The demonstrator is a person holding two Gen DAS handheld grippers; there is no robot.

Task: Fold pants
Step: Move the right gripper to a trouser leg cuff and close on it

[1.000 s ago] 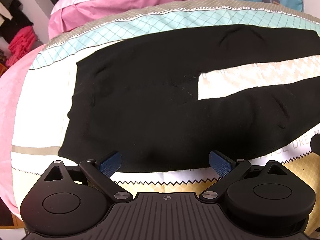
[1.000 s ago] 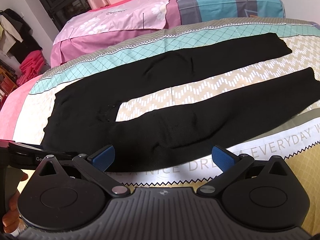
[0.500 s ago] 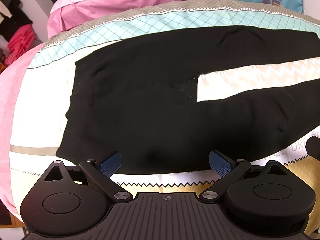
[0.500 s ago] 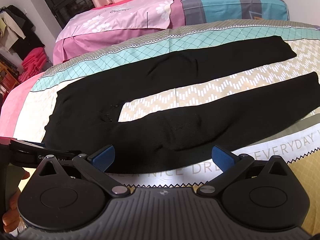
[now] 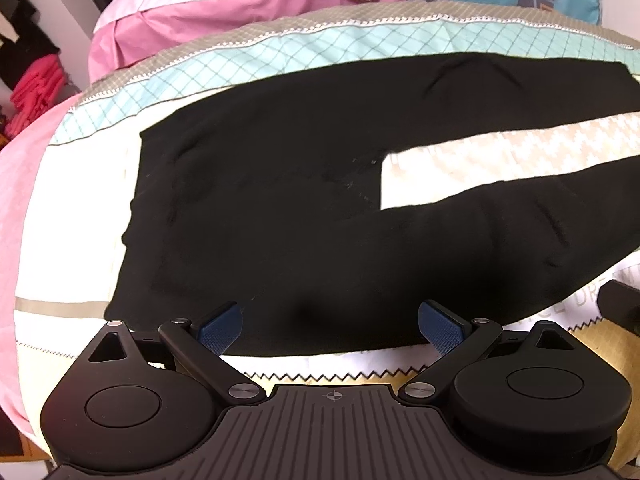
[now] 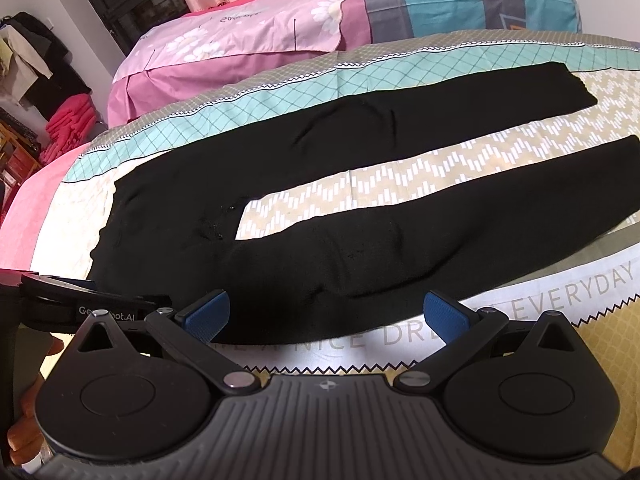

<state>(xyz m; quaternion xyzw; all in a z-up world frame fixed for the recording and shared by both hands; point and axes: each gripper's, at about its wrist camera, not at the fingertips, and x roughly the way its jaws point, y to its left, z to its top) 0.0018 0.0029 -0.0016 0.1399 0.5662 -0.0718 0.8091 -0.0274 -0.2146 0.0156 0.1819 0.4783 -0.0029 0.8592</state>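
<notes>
Black pants lie flat on the bed, waistband to the left and both legs spread apart toward the right; they also show in the right wrist view. My left gripper is open and empty, hovering at the near edge of the hip part. My right gripper is open and empty at the near edge of the near leg. The left gripper's body shows at the right view's left edge.
The bed cover has teal, beige and white bands with printed words. A second bed with pink bedding stands behind. Red folded clothes and hanging garments are at the far left.
Both grippers have risen and drawn back slightly; the pants sit a little lower and fuller in both views. The pants have not moved.
</notes>
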